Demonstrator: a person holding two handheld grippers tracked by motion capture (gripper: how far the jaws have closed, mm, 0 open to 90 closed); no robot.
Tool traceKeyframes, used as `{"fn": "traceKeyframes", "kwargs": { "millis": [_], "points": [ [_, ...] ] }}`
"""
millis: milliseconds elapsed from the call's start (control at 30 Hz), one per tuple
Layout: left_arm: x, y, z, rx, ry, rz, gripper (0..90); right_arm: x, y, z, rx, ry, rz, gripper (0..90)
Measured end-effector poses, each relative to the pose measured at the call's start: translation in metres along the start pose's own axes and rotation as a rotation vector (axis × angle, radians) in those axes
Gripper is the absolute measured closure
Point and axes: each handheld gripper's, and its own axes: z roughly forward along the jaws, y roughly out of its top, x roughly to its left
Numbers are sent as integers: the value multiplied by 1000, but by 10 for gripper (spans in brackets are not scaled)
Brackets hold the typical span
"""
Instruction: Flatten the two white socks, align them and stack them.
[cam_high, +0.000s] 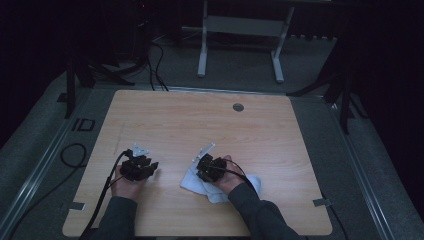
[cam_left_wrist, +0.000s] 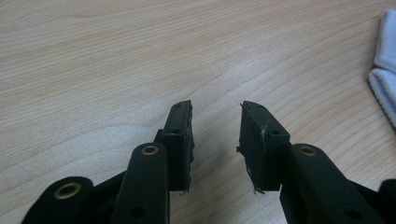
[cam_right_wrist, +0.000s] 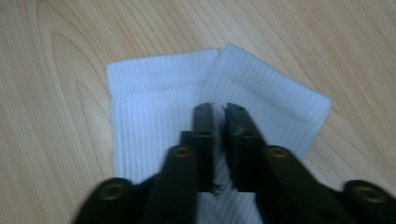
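Two white ribbed socks (cam_right_wrist: 154, 98) lie side by side on the wooden table (cam_high: 200, 120), their cuffs pointing away from me in the right gripper view. My right gripper (cam_right_wrist: 220, 109) is shut on a fold of the sock fabric, which bunches up between its black pads. In the high view the socks (cam_high: 192, 181) sit at the table's front middle, under the right gripper (cam_high: 207, 167). To the left, my left gripper (cam_high: 144, 165) rests low over bare wood. Its jaws (cam_left_wrist: 215, 112) stand open with nothing between them, and the socks' edge (cam_left_wrist: 385, 70) shows at its far right.
A round grey cable port (cam_high: 238, 107) is set into the table near its far edge. Beyond the table stand a white desk frame (cam_high: 240, 30) and dark stands on the floor. Cables trail from both grippers toward the front edge.
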Motion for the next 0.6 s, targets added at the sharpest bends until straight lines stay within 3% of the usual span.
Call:
{"fn": "traceKeyframes", "kwargs": {
  "millis": [167,400,600],
  "points": [
    [0,0,0,0,0,-1,645,1,-1,-6,-24,-9,-9,876],
    [0,0,0,0,1,0,645,8,0,-30,-114,-16,-46,876],
    [0,0,1,1,1,0,645,21,-2,-39,-175,41,-166,875]
  ]
}}
